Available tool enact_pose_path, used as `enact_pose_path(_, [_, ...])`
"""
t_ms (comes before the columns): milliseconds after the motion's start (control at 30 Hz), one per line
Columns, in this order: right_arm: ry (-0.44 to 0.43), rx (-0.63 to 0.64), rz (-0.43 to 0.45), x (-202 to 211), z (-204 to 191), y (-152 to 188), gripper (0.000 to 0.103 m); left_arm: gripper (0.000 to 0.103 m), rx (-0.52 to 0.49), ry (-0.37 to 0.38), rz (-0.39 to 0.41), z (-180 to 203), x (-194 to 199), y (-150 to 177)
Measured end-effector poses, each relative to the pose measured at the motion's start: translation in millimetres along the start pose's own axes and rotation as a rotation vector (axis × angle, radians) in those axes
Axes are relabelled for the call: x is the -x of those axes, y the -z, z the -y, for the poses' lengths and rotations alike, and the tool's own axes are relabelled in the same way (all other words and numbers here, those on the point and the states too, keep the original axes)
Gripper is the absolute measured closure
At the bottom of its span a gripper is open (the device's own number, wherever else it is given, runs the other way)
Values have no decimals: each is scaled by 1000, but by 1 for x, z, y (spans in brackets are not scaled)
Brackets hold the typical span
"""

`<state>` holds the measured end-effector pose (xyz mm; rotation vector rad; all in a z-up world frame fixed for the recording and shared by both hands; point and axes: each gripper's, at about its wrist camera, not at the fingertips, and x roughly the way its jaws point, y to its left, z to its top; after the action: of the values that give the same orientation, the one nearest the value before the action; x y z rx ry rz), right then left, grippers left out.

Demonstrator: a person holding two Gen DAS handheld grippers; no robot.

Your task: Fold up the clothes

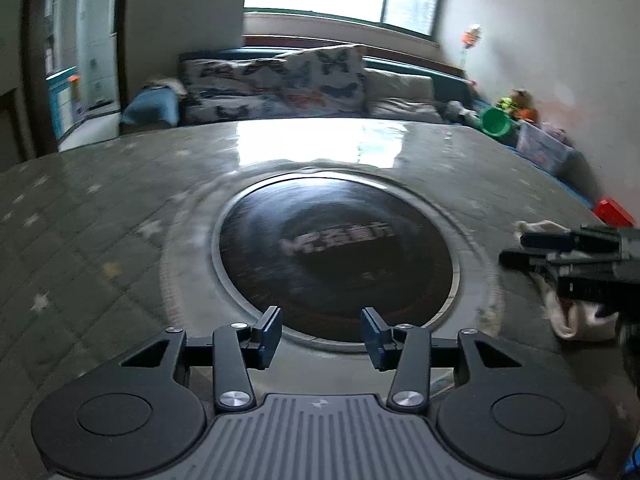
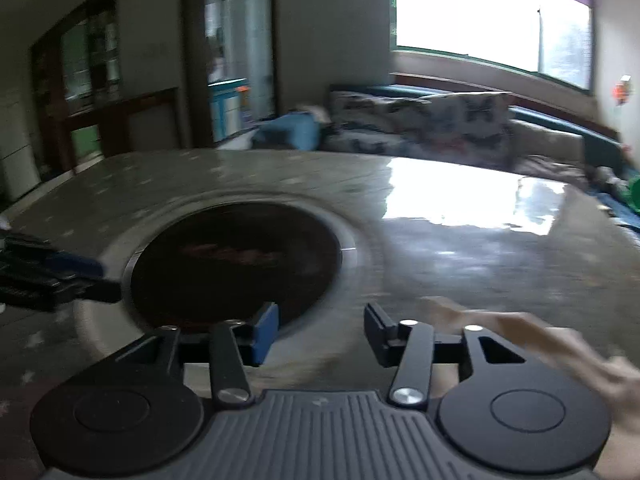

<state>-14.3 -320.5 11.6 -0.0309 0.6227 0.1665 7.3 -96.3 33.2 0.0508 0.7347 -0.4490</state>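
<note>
Left wrist view showed the left gripper point(image 1: 320, 336) released, its blue pads parted with nothing between them, angled down over the table point(image 1: 100, 208). Directly ahead of its tips lay the dark round inset point(image 1: 336, 248) in the tabletop. The right gripper point(image 1: 516, 250) entered from the right edge, well apart from the left one. Behind and beneath its fingers lay a pale garment point(image 1: 568, 316), bunched on the table surface; whether the fingers touched it could not be told from this angle.

Right wrist view showed that gripper's own jaws parted and empty, the garment lying blurred just to the right of and below the right-hand finger. The left gripper appeared at the far left, beyond the inset.

Judgement: both tools stood released and clear of each other, seemingly so each could take a separate hold on the cloth. Folding appeared not yet begun, since the cloth lay crumpled. Motion blur limited the detail.
</note>
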Motion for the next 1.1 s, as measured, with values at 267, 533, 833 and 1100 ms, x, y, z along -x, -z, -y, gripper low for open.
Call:
enact_pose_path(267, [-109, 63, -39, -41, -44, -5, 49, 51, 57, -132, -2, -35, 2, 12])
enact_pose_path(533, [-133, 50, -75, -67, -59, -9, 42, 46, 122, -199, 35, -59, 4, 15])
enact_pose_path(833, [-128, 93, -89, -83, -73, -8, 12, 35, 99, -223, 89, -60, 3, 23])
enact_pose_path(1100, [-134, 94, -110, -87, -74, -6, 0, 30, 63, -235, 86, -54, -1, 23])
